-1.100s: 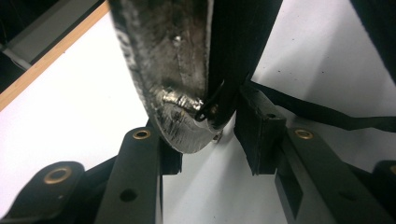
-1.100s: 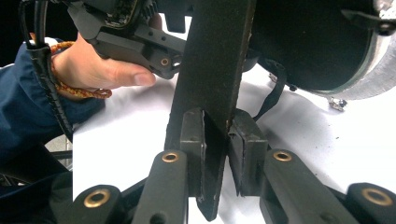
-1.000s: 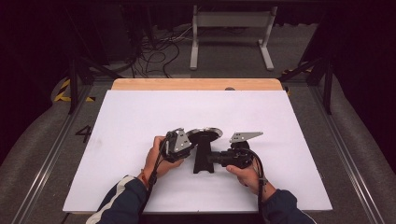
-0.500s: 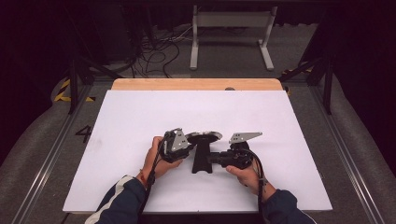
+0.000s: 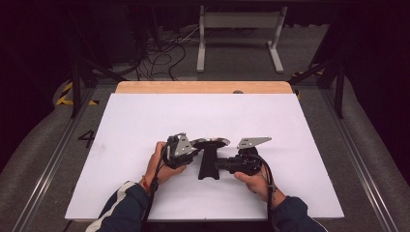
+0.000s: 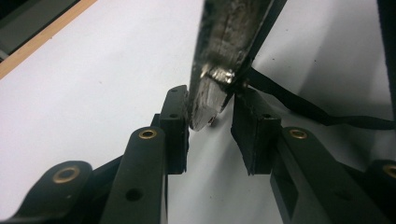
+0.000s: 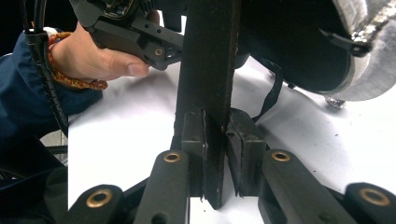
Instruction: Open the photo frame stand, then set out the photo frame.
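Nearest the person, two dark-sleeved forearms are reaching onto the white sheet-covered table (image 5: 145,121), each hand gripping a black two-jaw tool. Between them, a black flat-handled pan with a worn silvery rim (image 5: 209,153) is sitting on the sheet, its handle pointing back toward the person and its round bowl lying farther out. On the person's right, the right gripper (image 5: 226,164) is clenching that handle: in the right gripper view both pads (image 7: 194,140) are pressing against the dark flat handle (image 7: 208,84) from either side. On the other side, the left gripper (image 5: 189,151) is meeting the pan's rim; in the left gripper view the scuffed metal edge (image 6: 219,56) is hanging between the jaws, which have just been closing, one pad (image 6: 175,121) touching the metal while the other is standing just clear of it. Farther off, a bare wooden strip (image 5: 203,87) is edging the table, and beyond it a pale metal stand (image 5: 239,29) and loose cables (image 5: 159,53) are lying on the dark floor.
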The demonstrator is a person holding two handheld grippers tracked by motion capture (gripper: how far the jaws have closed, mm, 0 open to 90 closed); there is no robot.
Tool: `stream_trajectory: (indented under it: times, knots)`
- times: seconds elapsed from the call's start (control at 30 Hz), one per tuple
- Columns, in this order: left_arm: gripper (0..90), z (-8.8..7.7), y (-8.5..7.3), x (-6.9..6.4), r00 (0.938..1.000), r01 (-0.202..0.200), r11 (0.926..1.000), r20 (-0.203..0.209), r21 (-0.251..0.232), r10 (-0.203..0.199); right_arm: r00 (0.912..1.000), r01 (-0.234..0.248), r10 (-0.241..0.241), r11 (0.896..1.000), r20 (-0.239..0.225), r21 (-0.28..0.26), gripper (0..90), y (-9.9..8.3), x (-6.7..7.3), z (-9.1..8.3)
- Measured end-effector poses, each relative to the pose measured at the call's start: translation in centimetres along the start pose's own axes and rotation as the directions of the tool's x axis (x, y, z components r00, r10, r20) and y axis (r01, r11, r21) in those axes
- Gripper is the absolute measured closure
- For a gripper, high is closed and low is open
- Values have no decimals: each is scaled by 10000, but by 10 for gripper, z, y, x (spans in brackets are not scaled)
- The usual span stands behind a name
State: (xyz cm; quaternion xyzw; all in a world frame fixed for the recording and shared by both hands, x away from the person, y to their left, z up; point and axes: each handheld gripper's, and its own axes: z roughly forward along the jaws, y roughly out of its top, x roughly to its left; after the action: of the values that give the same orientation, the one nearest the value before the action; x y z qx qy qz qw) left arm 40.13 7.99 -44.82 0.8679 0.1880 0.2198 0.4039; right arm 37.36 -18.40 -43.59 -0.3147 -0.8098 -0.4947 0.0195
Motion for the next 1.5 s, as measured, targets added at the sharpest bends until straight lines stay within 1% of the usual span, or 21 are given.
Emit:
stream_trajectory:
  times: [0.17, 0.3, 0.37, 0.4, 0.43, 0.47, 0.53, 0.57, 0.6, 0.67, 0.8, 0.97, 1.07, 1.1, 1.2, 1.23, 1.3, 1.33, 1.37, 1.4, 1.5]
  knots:
    - [675, -2, -1, 3, 9998, -17, 9999, 203, -118, 19, 9995, 222, -219, 9997, 214, -105, 768, 2, 3, -4]
    - [667, -3, 0, 2, 9994, -209, 9997, 284, -120, 213, 9991, 276, -267, 9993, 343, -264, 752, 3, 3, -8]
    - [664, -3, 0, 2, 9991, -252, 9996, 339, -145, 257, 9972, 406, -382, 9985, 644, -360, 745, 4, 5, -13]
    - [664, -3, 0, 2, 9990, -271, 9995, 359, -155, 277, 9972, 406, -382, 9985, 644, -360, 745, 4, 5, -13]
    - [661, -3, 0, 2, 9988, -268, 9995, 397, -149, 274, 9961, 476, -447, 9982, 764, -363, 745, 5, 7, -14]
    - [659, -4, 0, 3, 9987, -312, 9994, 397, -158, 318, 9929, 648, -605, 9971, 1024, -395, 746, 6, 10, -17]
    - [654, -5, 0, 3, 9988, -277, 9994, 403, -192, 284, 9890, 844, -781, 9954, 1259, -461, 749, 7, 13, -19]
    - [654, -6, 0, 3, 9988, -270, 9994, 399, -218, 279, 9890, 844, -781, 9954, 1259, -461, 749, 7, 13, -19]
    - [652, -7, 0, 3, 9985, -287, 9992, 459, -275, 300, 9868, 955, -880, 9942, 1363, -498, 750, 8, 15, -21]
    - [648, -8, 0, 4, 9989, -240, 9995, 402, -225, 249, 9804, 1184, -1072, 9912, 1651, -596, 758, 8, 19, -24]
    - [649, -9, 0, 5, 9989, -211, 9995, 412, -250, 221, 9732, 1426, -1254, 9867, 1929, -784, 792, 9, 25, -29]
    - [649, -11, 1, 5, 9989, -183, 9992, 420, -344, 198, 9685, 1552, -1346, 9842, 2094, -856, 828, 8, 27, -31]
    - [649, -12, 2, 6, 9989, -178, 9989, 432, -428, 197, 9612, 1771, -1504, 9792, 2312, -994, 849, 8, 32, -33]
    - [649, -12, 2, 7, 9988, -148, 9987, 462, -492, 171, 9608, 1782, -1500, 9783, 2330, -1054, 855, 9, 33, -34]
    - [652, -12, 2, 7, 9988, -53, 9985, 483, -544, 80, 9537, 1993, -1655, 9731, 2512, -1155, 881, 9, 36, -35]
    - [656, -12, 1, 8, 9988, -39, 9984, 495, -565, 67, 9533, 2019, -1669, 9720, 2515, -1200, 888, 9, 37, -35]
    - [664, -12, 2, 8, 9987, -49, 9984, 511, -570, 78, 9484, 2145, -1769, 9691, 2630, -1219, 900, 8, 41, -34]
    - [670, -12, 2, 8, 9987, -49, 9984, 511, -570, 78, 9484, 2145, -1769, 9691, 2630, -1219, 900, 8, 41, -34]
    - [680, -12, 2, 7, 9984, -27, 9982, 562, -602, 61, 9420, 2324, -1934, 9655, 2742, -1173, 900, 8, 44, -34]
    - [680, -11, 2, 7, 9983, -43, 9982, 576, -594, 77, 9420, 2324, -1934, 9655, 2742, -1173, 900, 8, 44, -34]
    - [701, -11, 3, 5, 9986, -49, 9984, 527, -563, 79, 9357, 2499, -2090, 9613, 2842, -1159, 900, 7, 50, -32]
